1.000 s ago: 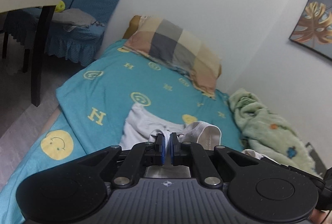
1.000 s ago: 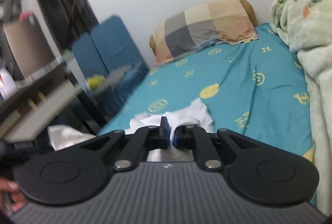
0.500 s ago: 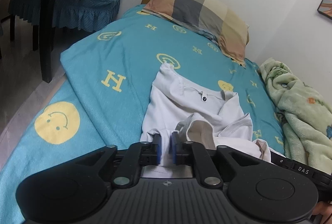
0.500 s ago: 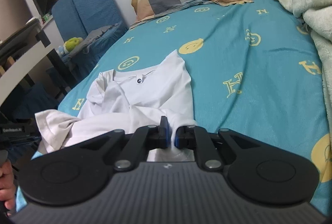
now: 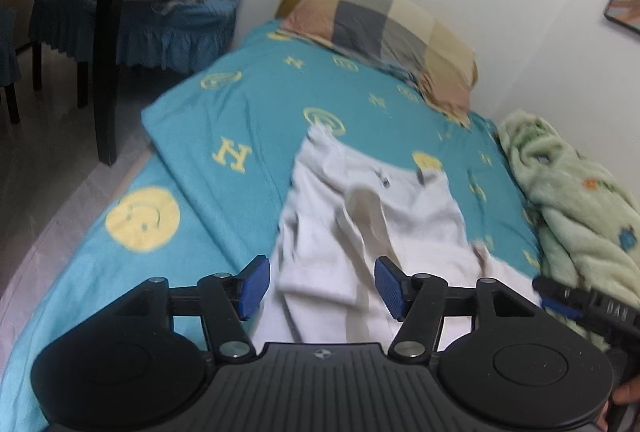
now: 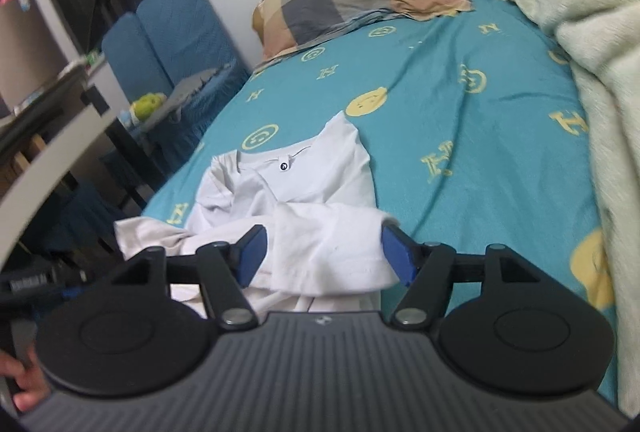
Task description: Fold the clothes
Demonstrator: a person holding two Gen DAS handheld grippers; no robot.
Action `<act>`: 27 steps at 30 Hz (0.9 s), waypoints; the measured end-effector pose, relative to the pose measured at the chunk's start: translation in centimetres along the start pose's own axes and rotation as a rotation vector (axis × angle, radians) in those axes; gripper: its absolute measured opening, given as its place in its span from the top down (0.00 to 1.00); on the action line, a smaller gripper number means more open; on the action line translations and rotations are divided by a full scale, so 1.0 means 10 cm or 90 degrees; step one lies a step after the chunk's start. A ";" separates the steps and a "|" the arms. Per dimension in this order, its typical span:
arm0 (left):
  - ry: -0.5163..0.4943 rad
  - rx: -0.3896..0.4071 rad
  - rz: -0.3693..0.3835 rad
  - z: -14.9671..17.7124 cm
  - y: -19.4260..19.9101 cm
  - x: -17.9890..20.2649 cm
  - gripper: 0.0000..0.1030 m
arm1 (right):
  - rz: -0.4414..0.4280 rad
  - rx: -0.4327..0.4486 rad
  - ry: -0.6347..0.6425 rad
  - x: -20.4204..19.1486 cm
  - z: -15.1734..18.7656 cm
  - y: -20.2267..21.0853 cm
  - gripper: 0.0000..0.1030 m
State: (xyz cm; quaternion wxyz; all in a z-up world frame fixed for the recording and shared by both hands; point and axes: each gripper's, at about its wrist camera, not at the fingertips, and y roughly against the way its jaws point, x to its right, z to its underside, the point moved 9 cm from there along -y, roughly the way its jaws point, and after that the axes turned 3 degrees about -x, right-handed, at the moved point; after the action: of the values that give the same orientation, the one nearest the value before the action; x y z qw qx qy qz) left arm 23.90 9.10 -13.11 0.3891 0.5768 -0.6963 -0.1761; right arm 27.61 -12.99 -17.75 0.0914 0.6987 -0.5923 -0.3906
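A white T-shirt lies on the teal bedsheet, collar toward the pillow, its near part rumpled. It also shows in the right wrist view, with a fold of cloth bunched near the gripper. My left gripper is open, its blue pads apart above the shirt's near edge, holding nothing. My right gripper is open too, jaws spread on either side of the bunched fold, not gripping it. The right gripper's tip shows at the right edge of the left wrist view.
A checked pillow lies at the head of the bed by the wall. A green fleece blanket is heaped along the bed's right side. A blue-covered chair and a dark table leg stand left of the bed.
Both grippers were shut on the shirt's edge while it was laid down on the bed; both have now opened and let go. The shirt rests on the sheet.
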 end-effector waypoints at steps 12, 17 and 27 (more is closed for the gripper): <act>-0.072 -0.088 -0.042 0.60 0.12 0.03 0.50 | 0.030 -0.138 -0.042 0.07 0.65 0.15 0.50; -0.069 -0.127 -0.021 0.70 0.01 0.02 0.63 | 0.044 -0.163 -0.011 0.05 0.79 0.04 0.63; -0.047 -0.107 0.006 0.62 0.22 0.05 0.94 | 0.053 -0.144 0.050 -0.03 0.77 0.13 0.96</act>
State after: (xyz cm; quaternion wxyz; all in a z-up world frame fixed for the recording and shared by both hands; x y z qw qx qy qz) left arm 17.80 7.95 -15.27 0.4110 0.5318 -0.6957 -0.2536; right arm 21.54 -10.52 -22.06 0.2090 0.6736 -0.5686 -0.4235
